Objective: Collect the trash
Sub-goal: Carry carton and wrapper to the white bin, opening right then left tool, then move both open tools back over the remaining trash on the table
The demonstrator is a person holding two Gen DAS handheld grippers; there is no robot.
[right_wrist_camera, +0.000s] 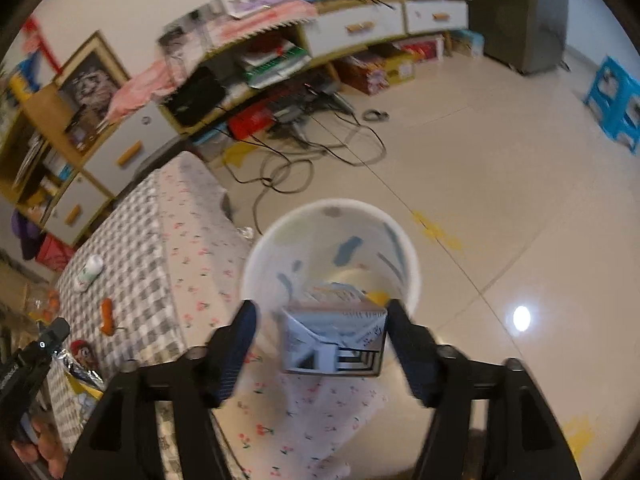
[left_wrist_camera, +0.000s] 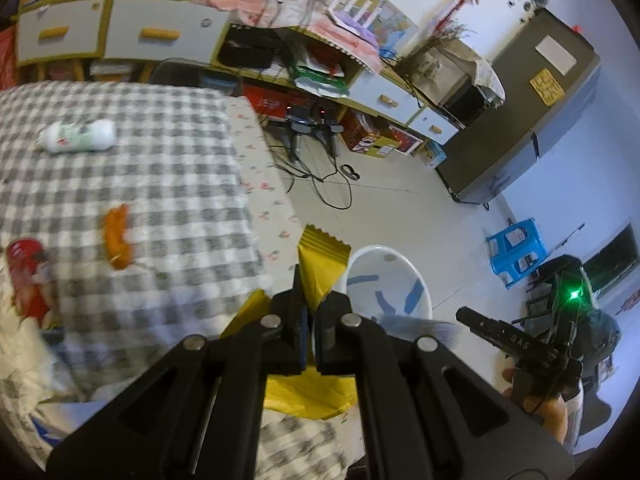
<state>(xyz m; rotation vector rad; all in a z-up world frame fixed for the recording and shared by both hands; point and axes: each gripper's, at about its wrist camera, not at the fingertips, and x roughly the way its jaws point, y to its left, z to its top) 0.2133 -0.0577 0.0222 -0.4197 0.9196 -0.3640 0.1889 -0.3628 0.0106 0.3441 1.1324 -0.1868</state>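
**Yellow wrapper gripped, carton loose over the bin**

The left gripper (left_wrist_camera: 310,300) is being kept clamped shut on a yellow snack wrapper (left_wrist_camera: 320,268), whose zigzag-cut end is sticking up past the fingertips while the rest is hanging below the jaws. It is being held just off the table's right edge, close to the white waste bin (left_wrist_camera: 424,292) that is standing on the tiled floor (left_wrist_camera: 380,208) beside that edge.

In the right wrist view, the right gripper (right_wrist_camera: 320,344) is being pointed steeply down at the bin's (right_wrist_camera: 256,264) mouth. Its jaws are being shown wide, and a small white and grey carton (right_wrist_camera: 334,340) is being seen between them, over the bin's near rim; a clear gap is showing on its left side, and whether the right pad is touching it cannot be told through the blur. Some paper scraps are being seen at the bottom of the bin.

On the checked tablecloth (left_wrist_camera: 160,184), more litter is lying: a white bottle (left_wrist_camera: 78,136) on its side toward the far edge, an orange snack packet (left_wrist_camera: 118,238) nearer the middle, and a red can (left_wrist_camera: 26,272) at the left edge.

A blue plastic stool (left_wrist_camera: 514,252) is standing well apart from the bin, across the floor.
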